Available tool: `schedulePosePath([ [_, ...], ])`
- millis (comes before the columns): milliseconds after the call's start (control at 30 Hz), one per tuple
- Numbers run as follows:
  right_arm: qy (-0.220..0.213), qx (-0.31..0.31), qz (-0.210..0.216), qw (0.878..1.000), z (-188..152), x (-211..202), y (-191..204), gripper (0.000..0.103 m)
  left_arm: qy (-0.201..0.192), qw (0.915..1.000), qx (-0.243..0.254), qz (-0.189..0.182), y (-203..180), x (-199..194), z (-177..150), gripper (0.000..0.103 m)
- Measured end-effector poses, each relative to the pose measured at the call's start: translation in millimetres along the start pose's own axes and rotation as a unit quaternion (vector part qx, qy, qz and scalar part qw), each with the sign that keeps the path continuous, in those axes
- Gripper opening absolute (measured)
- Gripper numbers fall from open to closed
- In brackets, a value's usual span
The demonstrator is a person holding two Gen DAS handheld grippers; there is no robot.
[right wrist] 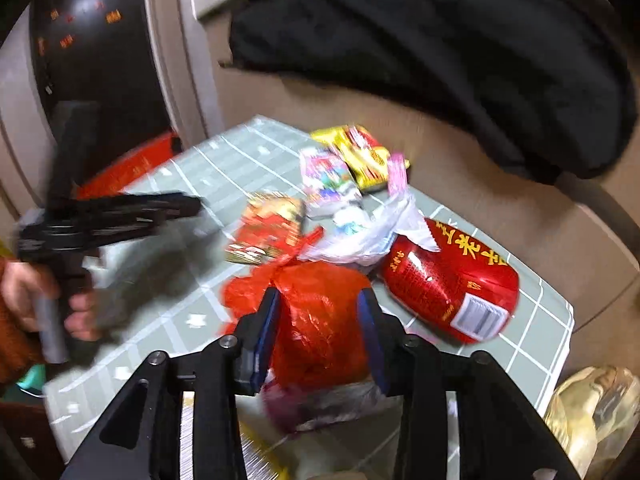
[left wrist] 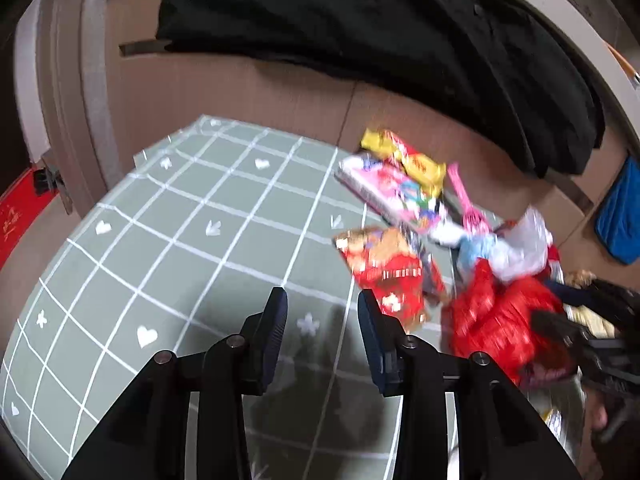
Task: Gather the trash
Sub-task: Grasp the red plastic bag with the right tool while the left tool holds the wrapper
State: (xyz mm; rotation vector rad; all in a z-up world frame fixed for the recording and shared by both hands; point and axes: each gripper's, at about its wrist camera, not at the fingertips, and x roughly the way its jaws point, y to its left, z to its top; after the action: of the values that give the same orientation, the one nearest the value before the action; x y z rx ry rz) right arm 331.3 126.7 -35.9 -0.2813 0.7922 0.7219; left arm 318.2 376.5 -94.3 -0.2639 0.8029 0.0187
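A heap of trash lies on the green checked tablecloth (left wrist: 180,240): a red-gold packet (left wrist: 384,268), a pink packet (left wrist: 392,192), a yellow packet (left wrist: 404,156), a white bag (left wrist: 520,248) and a red plastic bag (left wrist: 500,320). My left gripper (left wrist: 322,300) hangs open over bare cloth left of the heap, nothing between its fingers. In the right wrist view the red plastic bag (right wrist: 320,320) fills the gap of my right gripper (right wrist: 320,300), whose jaws stand apart with their blue inner faces showing. A big red packet (right wrist: 452,280) lies to its right. A hand holds the left gripper (right wrist: 196,202) at the left.
A black garment (left wrist: 400,40) drapes over brown upholstery behind the table. A blue object (left wrist: 620,216) sits at the far right. A yellowish plastic bag (right wrist: 596,412) lies beyond the table edge (right wrist: 560,360) at lower right. A shiny black object (right wrist: 92,40) stands at upper left.
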Motion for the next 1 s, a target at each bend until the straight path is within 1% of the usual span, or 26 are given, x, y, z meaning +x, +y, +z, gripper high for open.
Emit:
schedulePosePath([
  [67,-0.002,0.012,0.024,1.000,0,11,-7,0.044,0.003,1.0000,0.000,-0.007,2,-1,-3,0.038],
  [100,-0.002,0.030,0.044,0.999,1,14,-12,0.046,0.004,0.9999,0.002,-0.014,2,-1,-3,0.038],
  [133,0.003,0.042,0.059,0.997,1,17,-15,0.051,0.005,0.9998,0.002,-0.019,2,-1,-2,0.038],
  [233,0.027,0.073,0.123,0.989,-5,25,-21,0.057,0.012,0.9995,0.000,-0.028,-2,2,2,0.038],
  [267,0.039,0.083,0.149,0.985,-8,28,-23,0.057,0.011,0.9996,0.002,-0.025,-5,3,3,0.038],
  [300,0.046,0.087,0.161,0.982,-11,29,-23,0.057,0.013,0.9997,0.003,-0.020,-8,4,4,0.038],
  [333,0.047,0.085,0.165,0.981,-13,28,-22,0.051,0.015,0.9997,0.004,-0.020,-10,6,6,0.038],
  [400,0.027,0.067,0.154,0.985,-17,17,-16,0.043,0.018,0.9993,0.006,-0.031,-19,10,12,0.038],
  [433,0.012,0.056,0.131,0.990,-16,7,-12,0.040,0.017,0.9993,0.009,-0.033,-23,11,14,0.038],
  [500,-0.023,0.048,0.095,0.994,-13,-13,-12,0.040,0.018,0.9990,0.018,-0.036,-36,16,19,0.038],
  [567,-0.063,0.074,0.087,0.991,-10,-36,-23,0.040,0.020,0.9986,0.030,-0.039,-55,24,23,0.038],
  [633,-0.106,0.094,0.055,0.988,-10,-59,-36,0.040,0.019,0.9985,0.046,-0.023,-70,31,25,0.038],
  [667,-0.124,0.099,0.032,0.987,-11,-70,-42,0.040,0.017,0.9979,0.063,-0.001,-81,37,25,0.038],
  [733,-0.135,0.106,0.009,0.985,-14,-80,-50,0.040,0.012,0.9945,0.094,0.043,-95,48,23,0.038],
  [800,-0.132,0.118,0.006,0.984,-21,-82,-59,0.040,0.014,0.9921,0.102,0.072,-96,57,21,0.038],
  [867,-0.126,0.126,0.006,0.984,-29,-81,-64,0.040,0.014,0.9919,0.092,0.086,-90,62,21,0.038],
  [1000,-0.114,0.138,0.007,0.984,-44,-73,-75,0.041,0.020,0.9925,0.076,0.094,-76,65,22,0.038],
])
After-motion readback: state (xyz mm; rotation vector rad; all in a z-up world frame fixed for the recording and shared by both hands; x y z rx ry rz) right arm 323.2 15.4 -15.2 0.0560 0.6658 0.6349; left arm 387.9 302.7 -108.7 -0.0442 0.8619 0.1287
